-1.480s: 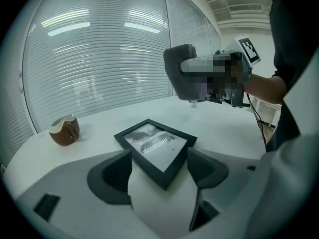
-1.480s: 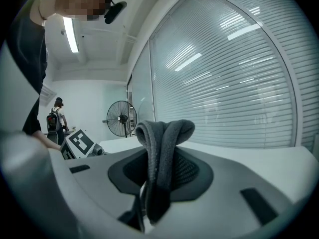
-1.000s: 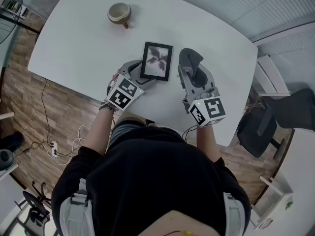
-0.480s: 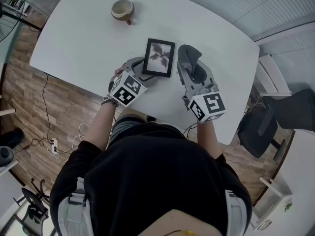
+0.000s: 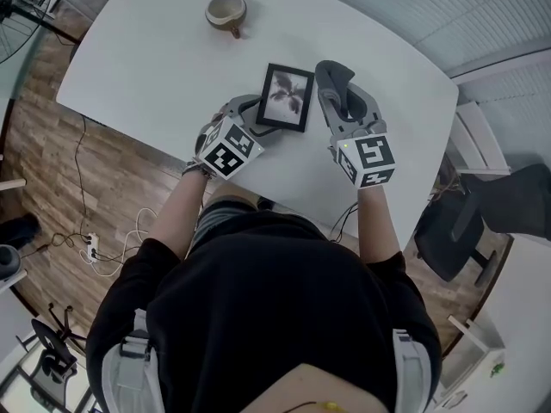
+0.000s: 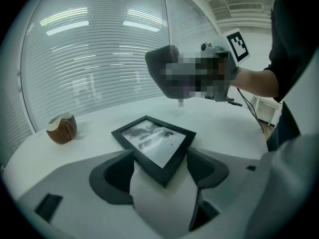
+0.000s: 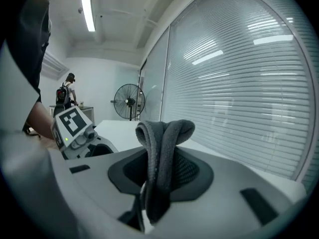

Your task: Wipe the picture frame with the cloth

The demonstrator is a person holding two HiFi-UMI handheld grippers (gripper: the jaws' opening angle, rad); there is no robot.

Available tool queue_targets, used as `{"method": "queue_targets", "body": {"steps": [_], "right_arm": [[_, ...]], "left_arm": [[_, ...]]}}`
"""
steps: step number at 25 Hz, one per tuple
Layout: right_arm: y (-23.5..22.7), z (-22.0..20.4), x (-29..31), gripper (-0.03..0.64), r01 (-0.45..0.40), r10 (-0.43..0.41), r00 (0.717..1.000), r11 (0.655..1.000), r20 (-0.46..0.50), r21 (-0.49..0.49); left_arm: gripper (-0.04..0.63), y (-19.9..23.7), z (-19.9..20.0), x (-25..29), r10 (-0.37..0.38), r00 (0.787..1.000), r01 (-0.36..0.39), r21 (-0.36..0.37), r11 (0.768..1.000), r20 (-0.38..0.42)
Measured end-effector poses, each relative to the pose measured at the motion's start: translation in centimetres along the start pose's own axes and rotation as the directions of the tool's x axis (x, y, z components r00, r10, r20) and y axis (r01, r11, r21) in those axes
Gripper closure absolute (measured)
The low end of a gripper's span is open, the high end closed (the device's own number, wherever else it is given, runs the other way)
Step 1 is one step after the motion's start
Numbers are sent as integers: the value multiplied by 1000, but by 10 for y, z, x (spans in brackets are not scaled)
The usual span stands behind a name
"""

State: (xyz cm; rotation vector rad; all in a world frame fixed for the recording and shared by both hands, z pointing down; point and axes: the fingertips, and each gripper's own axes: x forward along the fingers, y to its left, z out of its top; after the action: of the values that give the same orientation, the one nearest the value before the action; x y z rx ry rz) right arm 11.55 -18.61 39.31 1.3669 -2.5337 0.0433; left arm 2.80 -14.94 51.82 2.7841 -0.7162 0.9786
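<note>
**Frame braced, cloth in the air beside it: wipe not yet begun**

The picture frame (image 5: 287,97) lies flat on the white table (image 5: 155,58), near the person's edge, glass side up. In the left gripper view the frame (image 6: 154,143) has its near corner pointing into the claw.

The left gripper (image 5: 256,120) straddles that corner. Its jaws stand wide, and both pads look to bear on the two black edges that meet there. I read this as a pinch that steadies the frame, not a lift.

The cloth (image 5: 336,84) is grey and folded, and it is pinched in the right gripper (image 5: 344,101). The right gripper view shows the jaws pressed together on it, with the cloth (image 7: 162,153) bulging out above them.

From the head view the cloth sits just beside the frame's right edge. From the left gripper view the cloth (image 6: 162,66) hangs above and past the frame, clear of the glass, so there is no contact.

A brown mug (image 5: 225,11) stands well apart at the far side of the table and is out of the way.

Step in hand, judged: the approach, with the frame pinned and the wiper being brought in.

The next move calls for:
- tipping the right gripper down so the bulge of cloth, not the hard jaw tips, meets the glass;
- then sweeping across the glass and along the black border.

The left hold has to resist the sideways push. It has only a corner, so the frame could pivot or slide out if the stroke presses hard. Light pressure, with strokes aimed toward the braced corner, looks safest.
</note>
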Motion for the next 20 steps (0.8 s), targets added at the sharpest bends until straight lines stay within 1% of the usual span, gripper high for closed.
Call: {"method": "queue_targets", "body": {"steps": [4,10,15,18,20], "right_arm": [[-9,-19,22,512,-22,14,995,996,-99,-88],[-16,-45,54,512,-60,21,974,984,-226,-167],[-16,-59,75,512,-98,4,951,952,-309,-289],[-16,-68,83,512,-119,-23,936,919,-350,-377],[-16,-76,89,512,-137,-35,925,898,-378,-417]], "left_arm": [[252,-1,1,1,1,1000,-1,1,1000,1],[252,-3,1,2,0,1000,0,0,1000,-2],[252,-1,1,2,1,1000,-1,-1,1000,-3],[252,-2,2,2,3,1000,-3,1,1000,-2],[252,-1,1,3,2,1000,-2,1,1000,-2]]}}
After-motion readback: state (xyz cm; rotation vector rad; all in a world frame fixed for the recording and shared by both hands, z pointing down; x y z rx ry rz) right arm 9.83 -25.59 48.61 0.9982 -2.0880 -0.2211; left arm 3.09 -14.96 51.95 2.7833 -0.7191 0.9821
